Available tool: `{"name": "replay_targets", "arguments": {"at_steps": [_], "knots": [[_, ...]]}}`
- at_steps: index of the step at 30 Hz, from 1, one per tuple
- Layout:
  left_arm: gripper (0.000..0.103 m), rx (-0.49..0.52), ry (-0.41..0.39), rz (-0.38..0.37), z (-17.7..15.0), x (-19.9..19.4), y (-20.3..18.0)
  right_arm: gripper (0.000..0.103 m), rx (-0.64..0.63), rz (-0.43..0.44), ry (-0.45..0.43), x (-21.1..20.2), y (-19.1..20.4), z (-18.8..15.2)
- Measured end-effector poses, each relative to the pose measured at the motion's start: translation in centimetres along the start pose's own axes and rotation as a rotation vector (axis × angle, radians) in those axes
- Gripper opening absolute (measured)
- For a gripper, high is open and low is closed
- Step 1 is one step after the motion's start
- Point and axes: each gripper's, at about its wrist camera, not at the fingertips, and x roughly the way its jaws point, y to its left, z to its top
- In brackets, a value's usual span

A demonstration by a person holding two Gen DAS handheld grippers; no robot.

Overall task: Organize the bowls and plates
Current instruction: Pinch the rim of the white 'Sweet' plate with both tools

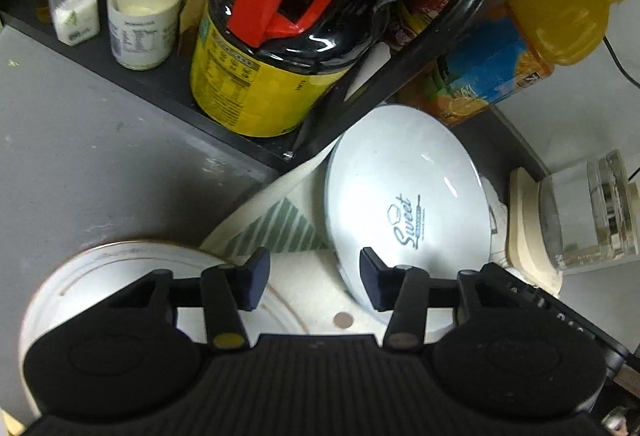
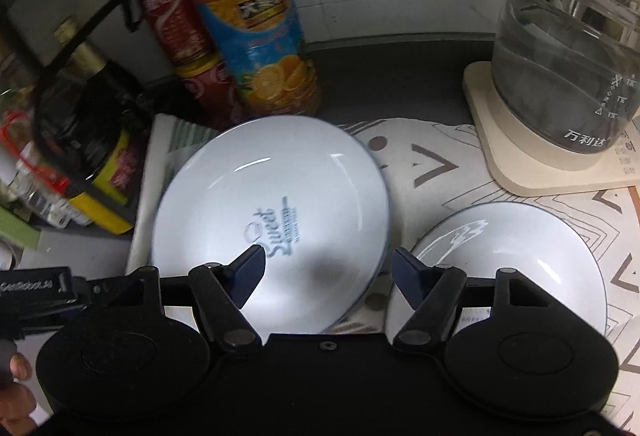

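Note:
A white dish with "Sweet" printed in it [image 1: 404, 191] [image 2: 272, 195] lies tilted on a patterned cloth [image 2: 436, 163]. My right gripper [image 2: 330, 272] is open over the dish's near right rim: the left fingertip [image 2: 250, 268] hangs over the inside, the right one stays outside, and neither pad presses. A second white bowl [image 2: 504, 248] sits just to the right. A white plate with thin brown rings [image 1: 96, 276] lies under my left gripper [image 1: 314, 278], which is open with only the plate's edge and cloth seen between its fingers.
A black rack [image 1: 168, 91] holds a yellow-labelled dark bottle with a red handle [image 1: 264, 47] and spice jars [image 1: 144, 3]. An orange juice bottle [image 2: 248, 15] and red can [image 2: 180, 35] stand behind the dish. At the right is a glass kettle on a cream base [image 2: 560, 75]. A person's fingers [image 2: 16, 368] show at lower left.

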Motion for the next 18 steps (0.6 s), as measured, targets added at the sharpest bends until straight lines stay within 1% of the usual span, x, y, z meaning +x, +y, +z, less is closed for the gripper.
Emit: {"name": "replay_targets", "arguments": {"at_steps": [2, 4, 7, 9, 11, 15, 18], "knots": [[0.042, -0.022, 0.006, 0.000, 0.2, 0.6, 0.0, 0.069, 0.016, -0.019, -0.001, 0.6, -0.7, 0.4], [0.041, -0.036, 0.002, 0.006, 0.2, 1.1, 0.0, 0.069, 0.034, -0.040, 0.001, 1.3, -1.3, 0.5], [0.038, -0.061, 0.006, 0.001, 0.2, 1.9, 0.0, 0.069, 0.049, -0.031, -0.002, 2.2, -1.8, 0.5], [0.036, -0.077, 0.005, -0.003, 0.1, 2.4, 0.0, 0.069, 0.032, -0.040, -0.005, 2.7, -1.6, 0.4], [0.031, -0.091, 0.004, -0.006, 0.0, 2.9, 0.0, 0.068, 0.019, -0.043, 0.000, 3.3, -1.4, 0.3], [0.024, -0.117, 0.006, -0.024, 0.0, 3.4, -0.1, 0.055, 0.050, -0.034, 0.001, 4.0, -1.4, 0.7], [0.022, -0.125, -0.006, -0.032, 0.1, 3.6, -0.2, 0.053, 0.072, -0.042, -0.009, 4.3, -1.5, 1.0]]}}
